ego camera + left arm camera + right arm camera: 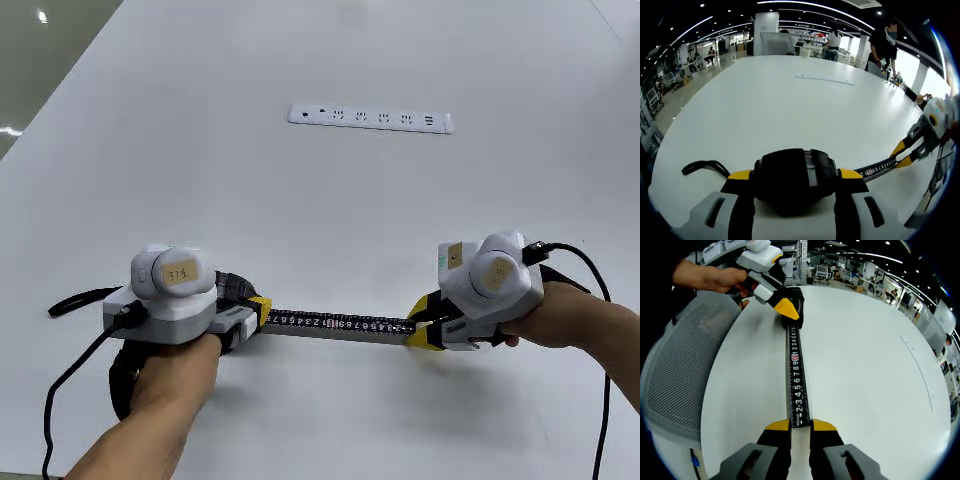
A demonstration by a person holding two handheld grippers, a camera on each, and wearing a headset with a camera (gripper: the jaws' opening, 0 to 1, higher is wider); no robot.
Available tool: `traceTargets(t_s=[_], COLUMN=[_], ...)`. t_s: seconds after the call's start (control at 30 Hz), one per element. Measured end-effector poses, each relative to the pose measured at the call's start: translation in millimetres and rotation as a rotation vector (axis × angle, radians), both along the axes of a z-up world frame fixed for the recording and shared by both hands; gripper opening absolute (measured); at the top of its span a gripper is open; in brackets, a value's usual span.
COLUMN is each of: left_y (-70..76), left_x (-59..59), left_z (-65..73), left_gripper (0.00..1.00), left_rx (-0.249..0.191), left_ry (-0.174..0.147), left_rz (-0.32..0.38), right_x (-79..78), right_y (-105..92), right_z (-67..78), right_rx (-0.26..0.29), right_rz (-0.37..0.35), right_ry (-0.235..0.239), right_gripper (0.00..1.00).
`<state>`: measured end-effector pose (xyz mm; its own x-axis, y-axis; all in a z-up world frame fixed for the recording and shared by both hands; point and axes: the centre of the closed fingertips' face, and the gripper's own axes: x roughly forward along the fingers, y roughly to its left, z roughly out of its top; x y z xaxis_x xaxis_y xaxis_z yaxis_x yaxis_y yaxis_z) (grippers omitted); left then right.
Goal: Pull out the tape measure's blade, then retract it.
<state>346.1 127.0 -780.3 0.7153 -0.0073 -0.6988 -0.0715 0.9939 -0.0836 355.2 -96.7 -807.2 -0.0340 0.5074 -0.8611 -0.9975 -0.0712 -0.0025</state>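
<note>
- Left gripper (795,175), in the person's left hand (175,370), has its yellow-tipped jaws closed against the two sides of the black tape measure case (792,177), which fills the gap between them.
- Right gripper (800,426), in the right hand (550,315), has its jaws nearly together, pinching the free end of the blade (798,375); the end hook is hidden between the tips.
- In the head view the left gripper (255,312) covers most of the case (235,290), so only a dark edge of it shows.
- The blade (340,323) is drawn out and runs straight from the case to the right gripper (420,325), along the near edge of the white table (300,200), low over it; whether it touches the surface cannot be told.
- Its numerals read clearly in the right gripper view and are too small to read in the head view.
- A black wrist strap (80,300) trails from the case toward the table's left edge.
- Black cables (70,375) hang from both grippers off the near edge.
- A white power strip (370,118) lies flat toward the far edge, well apart from the tape measure, with bare table between.
- A grey mesh chair back (680,365) stands beside the table edge in the right gripper view, cut off by the frame.
</note>
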Motion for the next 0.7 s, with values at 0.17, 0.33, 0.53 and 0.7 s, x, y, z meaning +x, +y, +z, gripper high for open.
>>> traceTargets(t_s=[0.17, 0.33, 0.53, 0.7], left_y=[-0.1, -0.2, -0.2, -0.1], left_x=[-0.5, -0.6, -0.6, -0.4], left_z=[-0.1, -0.1, -0.5, -0.7], left_gripper=[0.6, 0.6, 0.6, 0.6], left_rx=[-0.002, -0.004, -0.006, -0.005], left_ry=[-0.001, -0.001, 0.0, 0.0], left_rz=[0.001, 0.001, 0.0, 0.0], right_x=[0.8, 1.5, 1.0, 1.1], right_y=[2.8, 7.7, 10.9, 13.6], right_z=[0.2, 0.8, 0.5, 0.3], right_rx=[0.002, 0.005, 0.004, 0.004], right_rz=[0.001, 0.004, 0.007, 0.009], right_ry=[-0.001, -0.001, -0.001, -0.001], right_gripper=[0.09, 0.09, 0.09, 0.1])
